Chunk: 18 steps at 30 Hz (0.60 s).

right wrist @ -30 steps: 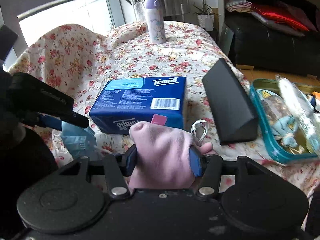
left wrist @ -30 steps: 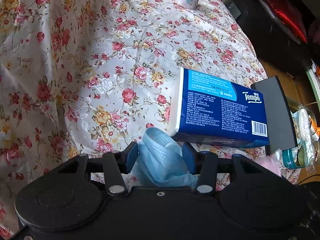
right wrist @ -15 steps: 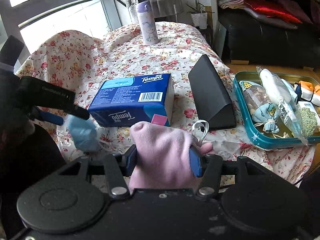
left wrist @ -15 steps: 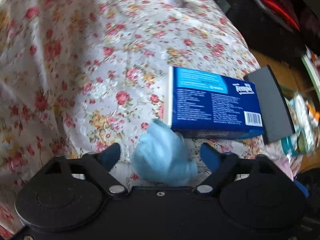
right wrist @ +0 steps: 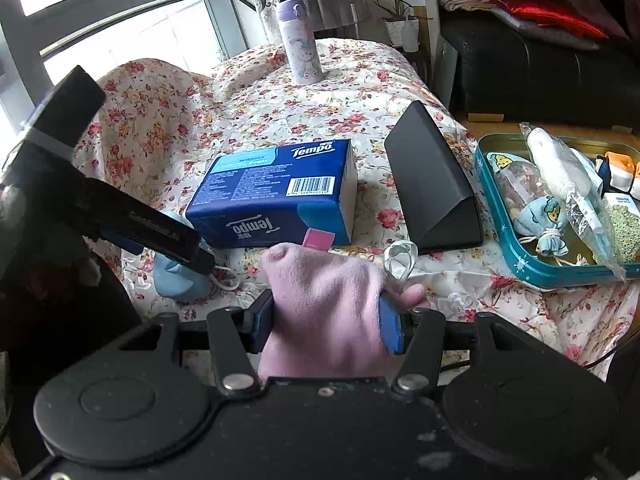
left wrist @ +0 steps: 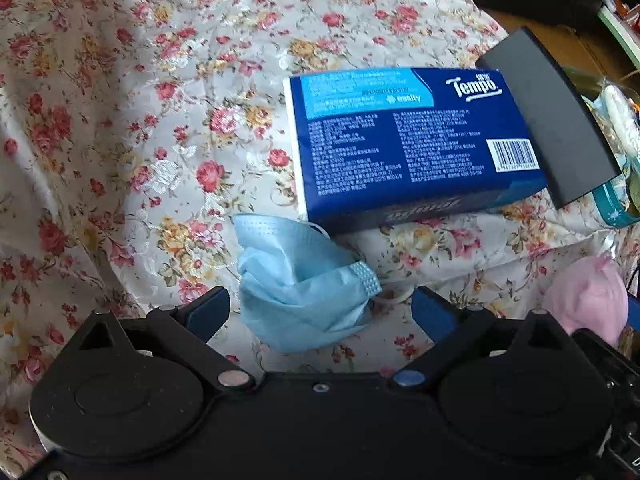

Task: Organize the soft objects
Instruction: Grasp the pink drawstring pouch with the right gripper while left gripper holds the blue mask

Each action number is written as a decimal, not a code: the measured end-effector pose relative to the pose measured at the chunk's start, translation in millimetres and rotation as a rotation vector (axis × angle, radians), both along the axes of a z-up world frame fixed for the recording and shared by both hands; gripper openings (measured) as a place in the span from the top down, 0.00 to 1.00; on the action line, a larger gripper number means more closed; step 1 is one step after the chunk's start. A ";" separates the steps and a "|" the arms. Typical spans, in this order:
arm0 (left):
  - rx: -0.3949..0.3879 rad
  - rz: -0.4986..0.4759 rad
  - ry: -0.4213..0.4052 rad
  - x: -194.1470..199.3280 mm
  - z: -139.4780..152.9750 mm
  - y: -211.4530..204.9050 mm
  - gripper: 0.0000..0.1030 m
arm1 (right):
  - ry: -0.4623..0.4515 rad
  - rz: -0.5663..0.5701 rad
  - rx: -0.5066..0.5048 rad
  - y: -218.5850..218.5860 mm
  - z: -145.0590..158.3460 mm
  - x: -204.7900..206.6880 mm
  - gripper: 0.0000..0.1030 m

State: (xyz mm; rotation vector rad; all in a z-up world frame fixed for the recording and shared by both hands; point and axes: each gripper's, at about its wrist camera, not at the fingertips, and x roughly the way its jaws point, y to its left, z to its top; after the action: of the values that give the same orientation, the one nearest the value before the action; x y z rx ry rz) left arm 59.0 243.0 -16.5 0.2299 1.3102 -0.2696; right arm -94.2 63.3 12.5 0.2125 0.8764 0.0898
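My left tool (left wrist: pixel 320 308) points steeply down, jaws opening, the crumpled blue mask (left wrist: pixel 300 280) lying loose between them on the flowered worktop (left wrist: pixel 160 120) beside the tissue pack (left wrist: pixel 408 148). My right tool (right wrist: pixel 326 320) clamps the pink sock (right wrist: pixel 324 300), not yet placed.

Face mask (left wrist: pixel 298 284) lies on table (left wrist: pixel 160 120), btwn left tongs (left wrist: pixel 320 312), touching tissue pack (left wrist: pixel 404 140) at its 7 o'clock corner. Wedge case (right wrist: pixel 430 184) at pack's 3 o'clock; tray (right wrist: pixel 516 240) beyond it. Bottle (right wrist: pixel 301 44) at 12, well apart.
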 end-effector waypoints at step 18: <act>0.085 0.035 0.000 -0.4 -9.4 -4.4 0.48 | 0.011 0.015 0.001 5.4 -4.0 -1.7 0.49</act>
State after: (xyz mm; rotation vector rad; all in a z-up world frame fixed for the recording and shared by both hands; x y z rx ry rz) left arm 58.6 238.6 -25.9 0.2788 1.3261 -0.1844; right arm -95.9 68.7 8.5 0.2074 0.8892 0.1029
